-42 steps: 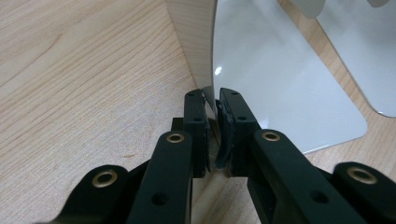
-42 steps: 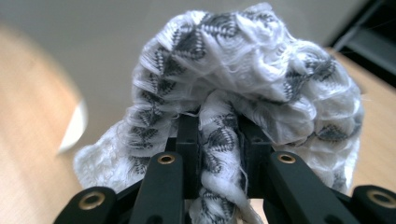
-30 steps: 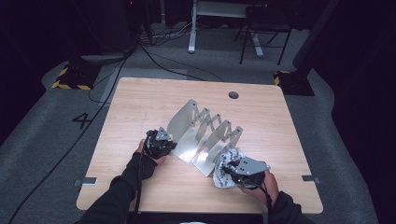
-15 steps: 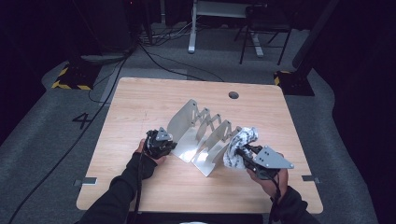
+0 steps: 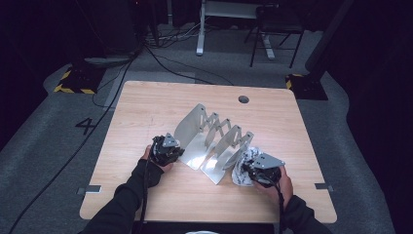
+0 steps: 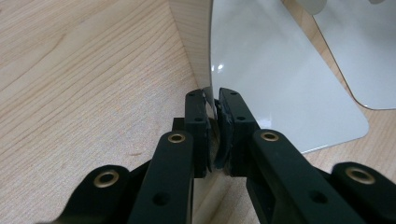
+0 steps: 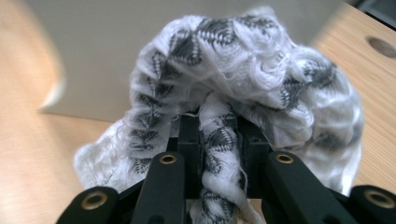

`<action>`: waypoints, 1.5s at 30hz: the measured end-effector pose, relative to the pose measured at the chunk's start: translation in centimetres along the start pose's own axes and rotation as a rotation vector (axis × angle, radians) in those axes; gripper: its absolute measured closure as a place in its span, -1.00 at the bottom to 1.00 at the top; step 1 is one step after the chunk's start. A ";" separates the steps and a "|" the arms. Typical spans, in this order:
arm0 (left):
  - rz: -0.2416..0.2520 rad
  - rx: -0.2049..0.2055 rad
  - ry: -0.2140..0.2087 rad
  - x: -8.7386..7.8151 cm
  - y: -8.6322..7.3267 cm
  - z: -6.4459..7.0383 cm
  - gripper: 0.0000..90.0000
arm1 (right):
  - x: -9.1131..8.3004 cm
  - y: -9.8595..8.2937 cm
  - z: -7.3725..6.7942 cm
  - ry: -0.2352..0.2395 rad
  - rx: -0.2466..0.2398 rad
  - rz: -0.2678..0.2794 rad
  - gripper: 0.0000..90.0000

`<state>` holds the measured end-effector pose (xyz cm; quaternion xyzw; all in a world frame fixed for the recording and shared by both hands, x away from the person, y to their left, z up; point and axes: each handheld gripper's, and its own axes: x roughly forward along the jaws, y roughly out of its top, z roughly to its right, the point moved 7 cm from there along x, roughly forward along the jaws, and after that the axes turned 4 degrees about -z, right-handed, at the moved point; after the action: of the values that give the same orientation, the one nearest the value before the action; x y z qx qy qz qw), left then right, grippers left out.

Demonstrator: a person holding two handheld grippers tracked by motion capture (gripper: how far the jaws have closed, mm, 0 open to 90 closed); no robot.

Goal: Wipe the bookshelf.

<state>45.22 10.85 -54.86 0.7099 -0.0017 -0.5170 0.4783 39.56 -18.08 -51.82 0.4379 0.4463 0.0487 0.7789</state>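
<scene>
The knit cloth (image 7: 243,79) sits pinched inside the right gripper (image 7: 219,135) (bunched).

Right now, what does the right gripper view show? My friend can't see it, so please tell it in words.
Two black jaws of the right gripper pinch a fold of a fluffy white cloth with dark grey zigzag patterns, bunched up in a heap. Behind it stands a grey metal plate on a light wooden table.
</scene>
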 end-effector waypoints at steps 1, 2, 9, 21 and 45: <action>0.001 -0.001 0.000 0.0 0.0 0.0 0.84 | -0.3 0.3 -0.4 0.010 -0.014 0.019 0.68; 0.000 -0.002 0.000 0.0 0.0 0.0 0.84 | -0.6 0.6 -0.9 0.023 -0.021 0.046 0.68; 0.001 0.001 -0.002 0.0 0.0 0.0 0.84 | -4.1 3.9 -3.1 0.004 -0.115 0.233 0.68; -0.002 -0.007 -0.012 -0.1 -0.1 0.0 0.84 | -5.3 4.8 3.2 -0.165 -0.005 0.271 0.68; 0.017 0.022 0.048 -3.6 -0.6 1.6 0.56 | -0.8 0.6 0.9 0.025 0.019 0.032 0.67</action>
<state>42.05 11.87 -52.58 0.7272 -0.0020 -0.4958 0.4748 39.90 -18.71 -50.67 0.4518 0.4492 0.0621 0.7683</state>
